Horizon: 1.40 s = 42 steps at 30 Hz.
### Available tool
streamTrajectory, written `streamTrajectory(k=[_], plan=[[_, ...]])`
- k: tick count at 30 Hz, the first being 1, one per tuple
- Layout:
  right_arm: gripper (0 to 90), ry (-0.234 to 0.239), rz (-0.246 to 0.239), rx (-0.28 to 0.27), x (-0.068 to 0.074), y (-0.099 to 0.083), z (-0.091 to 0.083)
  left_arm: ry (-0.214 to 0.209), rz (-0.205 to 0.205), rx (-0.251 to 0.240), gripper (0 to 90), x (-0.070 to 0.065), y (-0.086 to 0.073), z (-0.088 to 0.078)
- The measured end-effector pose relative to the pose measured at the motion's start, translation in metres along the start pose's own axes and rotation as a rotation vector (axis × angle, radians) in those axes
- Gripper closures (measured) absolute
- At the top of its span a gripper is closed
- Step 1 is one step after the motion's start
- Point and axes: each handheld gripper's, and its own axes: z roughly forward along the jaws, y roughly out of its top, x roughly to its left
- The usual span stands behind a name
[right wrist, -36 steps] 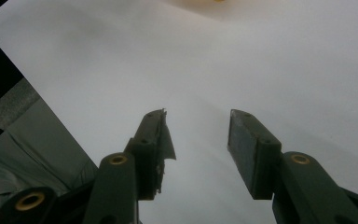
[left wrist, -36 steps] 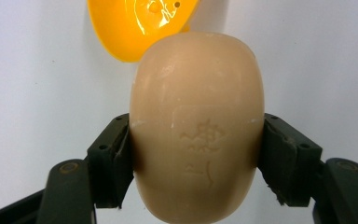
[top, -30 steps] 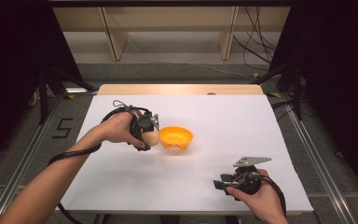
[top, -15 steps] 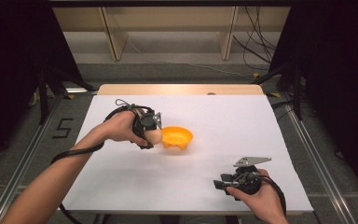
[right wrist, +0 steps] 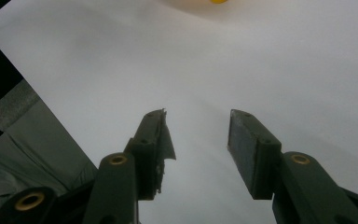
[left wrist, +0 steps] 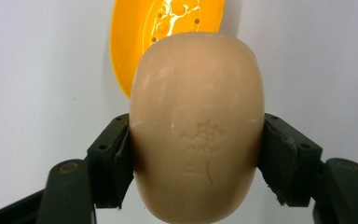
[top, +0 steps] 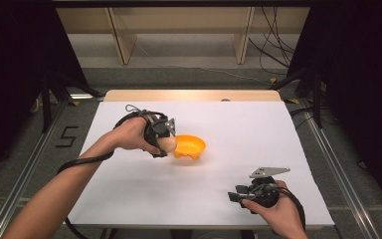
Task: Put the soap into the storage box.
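Observation:
A beige oval bar of soap (left wrist: 198,126) with a stamped mark is clamped between the black jaws of my left gripper (left wrist: 196,158). In the high view that left gripper (top: 166,142) holds the soap (top: 168,144) at the left rim of an orange dish (top: 191,146) with small holes in its floor, near the table's middle. The orange dish (left wrist: 168,28) lies just beyond the soap in the left gripper view. My right gripper (top: 235,196) rests low near the front right of the table, open, with nothing between its fingers (right wrist: 254,149).
White sheet covers the table (top: 248,129), with a wooden strip along its far edge. The sheet's left front edge and grey floor (right wrist: 37,135) lie close to the right gripper. Shelving legs and cables stand beyond the table.
The left gripper has carried the soap slightly right, up to the dish's rim. The right gripper has stayed where it was.

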Motion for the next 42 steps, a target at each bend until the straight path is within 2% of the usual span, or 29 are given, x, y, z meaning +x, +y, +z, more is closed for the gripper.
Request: streamTrajectory(k=[15,38,39,42], plan=[[56.7,-0.006,0.0,-0.002,0.0,0.0,0.0,0.003,0.002,-0.028,32.7,0.001,0.006,0.001],[56.5,0.0,0.002,-0.002,0.0,0.0,0.0,0.011,0.033,-0.09,32.7,0.006,0.016,0.005],[56.5,0.002,0.001,-0.003,-0.001,0.0,0.001,0.018,0.044,-0.093,32.7,0.007,0.017,0.005],[56.5,0.0,0.002,-0.003,-0.001,0.0,0.0,0.014,0.034,-0.1,32.6,0.007,0.017,0.005]])
